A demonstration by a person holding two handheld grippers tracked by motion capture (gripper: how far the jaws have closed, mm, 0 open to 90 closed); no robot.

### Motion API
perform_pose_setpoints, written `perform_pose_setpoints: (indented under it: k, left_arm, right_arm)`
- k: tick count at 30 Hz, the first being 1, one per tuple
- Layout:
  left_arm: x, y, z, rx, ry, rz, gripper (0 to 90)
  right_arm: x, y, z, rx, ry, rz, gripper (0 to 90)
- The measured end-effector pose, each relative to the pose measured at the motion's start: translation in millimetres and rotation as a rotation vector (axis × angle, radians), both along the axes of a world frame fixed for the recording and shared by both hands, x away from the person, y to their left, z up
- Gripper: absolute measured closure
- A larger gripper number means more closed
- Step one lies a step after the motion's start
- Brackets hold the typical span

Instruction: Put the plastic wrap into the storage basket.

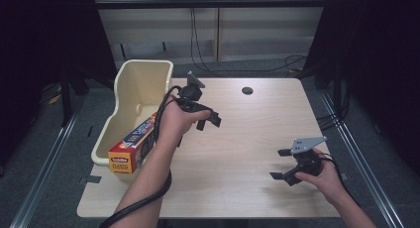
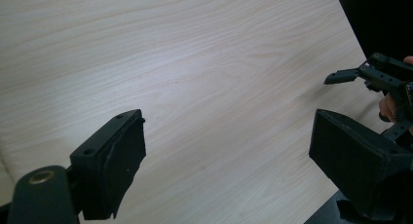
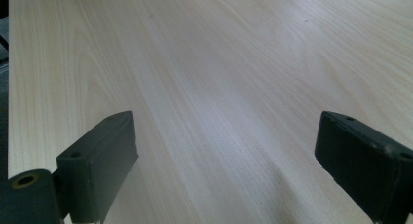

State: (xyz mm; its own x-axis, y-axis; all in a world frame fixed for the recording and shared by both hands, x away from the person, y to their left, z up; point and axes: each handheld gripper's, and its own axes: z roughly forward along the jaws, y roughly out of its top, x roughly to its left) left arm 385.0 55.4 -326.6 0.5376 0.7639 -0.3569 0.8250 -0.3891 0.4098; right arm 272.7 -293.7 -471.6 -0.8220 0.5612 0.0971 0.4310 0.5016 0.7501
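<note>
My left gripper (image 1: 209, 122) is held over the middle left of the light wooden table (image 1: 237, 139), just right of a cream plastic bin (image 1: 136, 86). Its jaws stand wide apart with bare wood between them, as the left gripper view (image 2: 226, 158) confirms. My right gripper (image 1: 281, 164) hovers low near the table's front right, open and empty, pointing left; in the right gripper view (image 3: 226, 160) bare table lies between its jaws. A long orange and blue box of plastic wrap (image 1: 133, 143) lies in the bin, its end sticking out over the near rim.
A small dark round hole (image 1: 247, 90) sits near the table's far edge. Cables (image 1: 198, 49) run on the floor behind the table. In the left gripper view the right gripper (image 2: 375, 78) shows at the far right by the table's edge.
</note>
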Motion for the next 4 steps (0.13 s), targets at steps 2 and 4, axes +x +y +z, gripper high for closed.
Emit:
perform_pose_setpoints:
  k: [2,4]
  left_arm:
    - [-1.6,-2.3,-3.9,-0.008,0.004,0.001,12.5]
    - [-1.8,-3.2,-7.8,-0.006,-0.002,-0.017,11.9]
  right_arm:
    - [0.0,0.0,-0.1,-0.001,0.002,-0.002,7.4]
    - [0.4,0.1,-0.4,-0.004,-0.002,-0.004,7.3]
